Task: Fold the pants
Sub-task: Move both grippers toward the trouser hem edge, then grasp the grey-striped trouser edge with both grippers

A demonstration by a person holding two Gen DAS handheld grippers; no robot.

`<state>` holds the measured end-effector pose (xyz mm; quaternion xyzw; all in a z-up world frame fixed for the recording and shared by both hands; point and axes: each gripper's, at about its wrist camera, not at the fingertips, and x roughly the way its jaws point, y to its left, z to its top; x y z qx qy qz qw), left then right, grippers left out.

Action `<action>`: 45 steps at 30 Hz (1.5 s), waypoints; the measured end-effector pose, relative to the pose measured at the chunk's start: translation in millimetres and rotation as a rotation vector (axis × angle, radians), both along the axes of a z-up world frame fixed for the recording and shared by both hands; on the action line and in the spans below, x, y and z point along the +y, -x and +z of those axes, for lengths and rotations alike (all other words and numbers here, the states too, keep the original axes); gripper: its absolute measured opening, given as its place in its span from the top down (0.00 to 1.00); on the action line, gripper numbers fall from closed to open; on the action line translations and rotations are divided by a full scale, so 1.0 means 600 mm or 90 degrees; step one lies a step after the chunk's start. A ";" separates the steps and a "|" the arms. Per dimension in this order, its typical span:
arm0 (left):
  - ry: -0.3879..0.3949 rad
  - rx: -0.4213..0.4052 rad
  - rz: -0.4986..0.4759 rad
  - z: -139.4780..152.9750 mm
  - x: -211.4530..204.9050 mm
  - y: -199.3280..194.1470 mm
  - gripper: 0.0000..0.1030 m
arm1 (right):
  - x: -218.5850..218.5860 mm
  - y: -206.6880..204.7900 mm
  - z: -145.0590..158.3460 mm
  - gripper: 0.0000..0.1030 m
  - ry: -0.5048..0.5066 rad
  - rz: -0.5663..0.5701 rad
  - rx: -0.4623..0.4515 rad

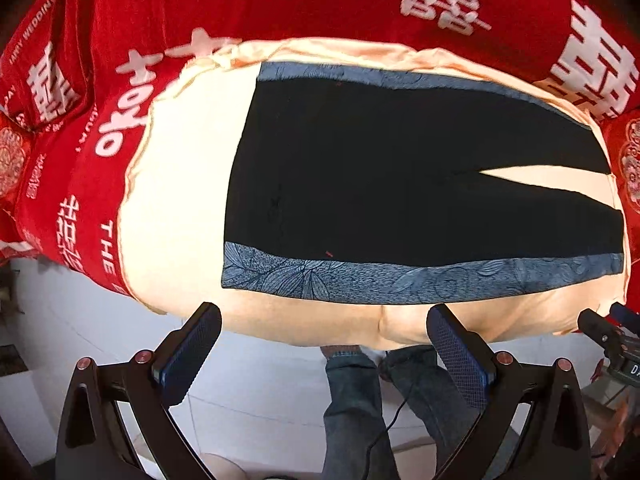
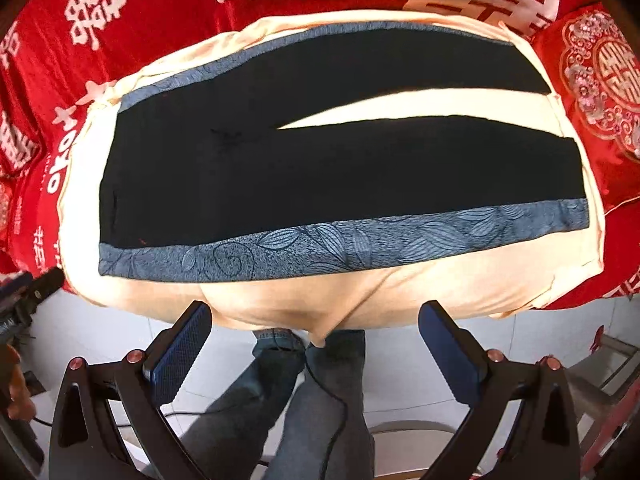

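Observation:
Black pants (image 1: 400,184) (image 2: 320,168) with grey-blue leaf-patterned side stripes lie flat on a cream cloth (image 1: 180,184) (image 2: 304,300). The waist is at the left and the two legs run to the right, split by a narrow gap. My left gripper (image 1: 324,344) hangs open above the near edge of the cloth, short of the pants, with nothing between its fingers. My right gripper (image 2: 316,340) is also open and empty, over the cloth's near edge below the near stripe. The right gripper's tip (image 1: 600,332) shows at the far right of the left wrist view.
A red bedspread (image 1: 120,20) (image 2: 160,8) with white characters lies under the cream cloth. A red embroidered cushion (image 2: 600,80) sits at the right. Below are a white tiled floor (image 1: 260,392), the person's jean-clad legs (image 2: 300,400) and a black cable (image 2: 336,420).

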<state>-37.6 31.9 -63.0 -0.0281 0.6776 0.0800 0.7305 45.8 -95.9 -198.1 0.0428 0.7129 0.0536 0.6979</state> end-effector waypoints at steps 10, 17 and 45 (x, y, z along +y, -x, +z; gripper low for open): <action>-0.012 0.014 0.015 -0.123 0.021 -0.015 0.00 | 0.048 -0.002 -0.098 0.00 -0.020 -0.017 -0.002; 0.001 -0.002 0.030 -0.169 0.028 -0.019 0.00 | 0.067 -0.005 -0.143 0.00 -0.034 -0.012 -0.012; 0.055 0.012 0.093 -0.225 0.076 -0.009 0.00 | 0.082 -0.008 -0.194 0.00 -0.204 -0.063 0.008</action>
